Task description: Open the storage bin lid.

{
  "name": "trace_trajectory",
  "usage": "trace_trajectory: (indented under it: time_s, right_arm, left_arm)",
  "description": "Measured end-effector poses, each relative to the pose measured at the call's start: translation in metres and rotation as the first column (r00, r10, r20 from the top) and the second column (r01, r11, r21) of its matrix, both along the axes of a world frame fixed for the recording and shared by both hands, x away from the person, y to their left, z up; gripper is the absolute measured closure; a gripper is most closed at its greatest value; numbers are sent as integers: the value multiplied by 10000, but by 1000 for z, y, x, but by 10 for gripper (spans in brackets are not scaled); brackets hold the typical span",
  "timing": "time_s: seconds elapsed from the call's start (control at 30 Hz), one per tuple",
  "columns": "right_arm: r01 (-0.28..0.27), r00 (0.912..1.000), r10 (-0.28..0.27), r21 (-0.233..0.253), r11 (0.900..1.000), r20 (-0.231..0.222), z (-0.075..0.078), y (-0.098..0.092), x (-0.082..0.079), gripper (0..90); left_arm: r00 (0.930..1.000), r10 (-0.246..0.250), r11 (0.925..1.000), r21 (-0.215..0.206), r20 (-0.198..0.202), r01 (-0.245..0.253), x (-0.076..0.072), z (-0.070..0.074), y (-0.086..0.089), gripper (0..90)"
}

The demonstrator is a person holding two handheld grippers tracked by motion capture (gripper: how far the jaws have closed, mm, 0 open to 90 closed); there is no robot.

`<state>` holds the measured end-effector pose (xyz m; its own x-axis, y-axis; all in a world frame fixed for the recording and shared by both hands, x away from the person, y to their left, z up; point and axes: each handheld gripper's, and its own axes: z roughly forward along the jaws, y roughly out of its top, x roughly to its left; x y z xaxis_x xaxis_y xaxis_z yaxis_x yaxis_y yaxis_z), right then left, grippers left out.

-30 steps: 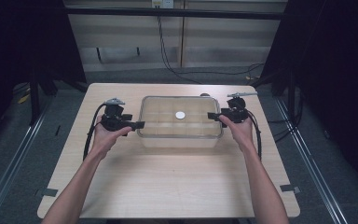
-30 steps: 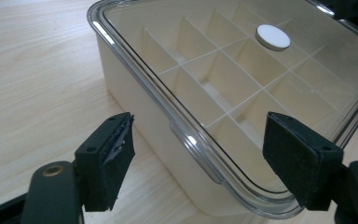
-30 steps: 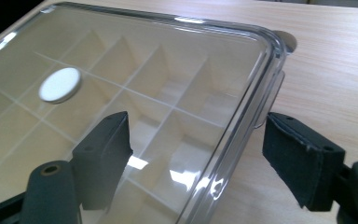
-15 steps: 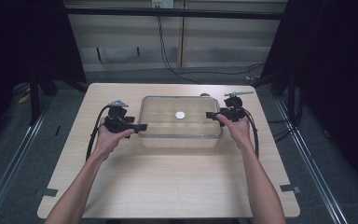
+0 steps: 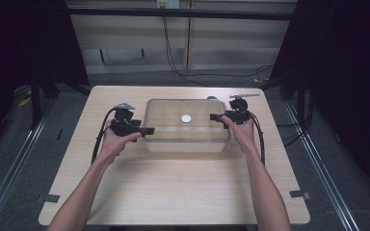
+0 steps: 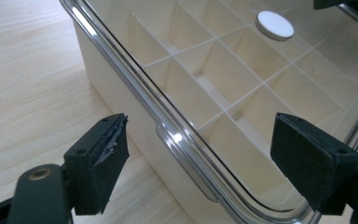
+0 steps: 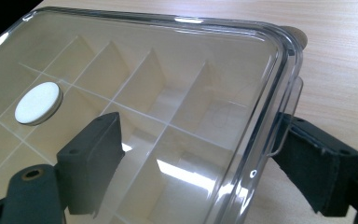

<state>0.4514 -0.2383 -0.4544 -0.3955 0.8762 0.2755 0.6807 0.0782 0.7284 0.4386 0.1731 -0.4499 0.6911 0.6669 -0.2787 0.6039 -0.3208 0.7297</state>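
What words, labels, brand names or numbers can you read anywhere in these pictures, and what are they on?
None can be read.
The clear lid of the divided box is unprinted.
The white disc on it is blank.
The black jaws bear no marking.
The wooden table is plain.

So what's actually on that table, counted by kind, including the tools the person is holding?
Compartment boxes with clear lid: 1
White round discs on the lid: 1
Hand-held grippers: 2, the left gripper and the right gripper, each with jaws open astride a lid edge
Total: 4
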Motion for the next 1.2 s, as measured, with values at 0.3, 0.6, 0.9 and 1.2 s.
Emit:
trace_trajectory:
  time_s: [0.3,0.6,0.9,1.2]
  right_arm:
    - [17,10000,-16,220,9998,-38,-3,2,2,149]
    - [164,9998,-164,-1,9999,152,-1,3,0,150]
    - [271,9993,-270,-38,9996,261,0,3,-2,173]
    - [291,9986,-303,274,9992,442,3,0,-4,185]
  left_arm:
    - [9998,-114,9999,-102,-159,112,5,-2,-7,167]
    - [9996,-151,9998,-147,-234,148,5,-3,-15,145]
    - [10000,-41,9991,-413,-73,38,3,-5,-12,166]
    - [9997,-13,9983,-586,263,29,1,-2,-7,219]
